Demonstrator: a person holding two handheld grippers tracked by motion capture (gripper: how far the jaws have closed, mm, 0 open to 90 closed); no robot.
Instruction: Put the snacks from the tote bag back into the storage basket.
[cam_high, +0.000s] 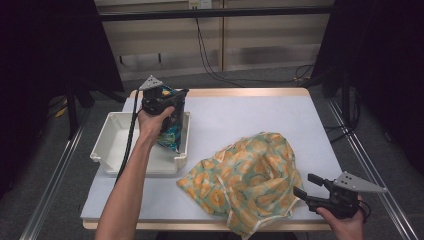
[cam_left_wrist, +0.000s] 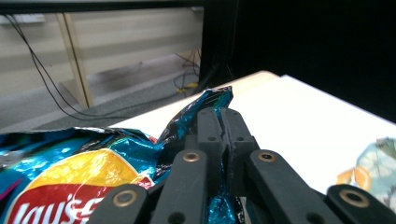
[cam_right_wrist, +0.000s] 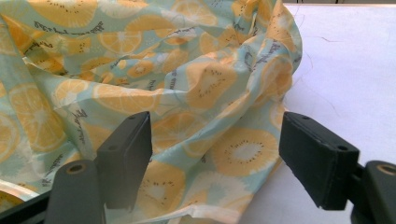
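At the table's left, over the white bin (cam_high: 112, 145), we hold the left gripper (cam_high: 167, 100) with its jaws pinched tight on the top edge of the chip bag (cam_high: 172, 127) — the bag hangs upright, its lower end down inside the bin. Right of that lies the citrus-print cloth bag (cam_high: 250, 180), slumped on the table (cam_high: 225, 115). At the far right, our right gripper (cam_high: 310, 187) stands spread just beside the cloth, gripping nothing. We judge the slick foil could slip from so narrow a pinch — or tip out against the bin's wall.
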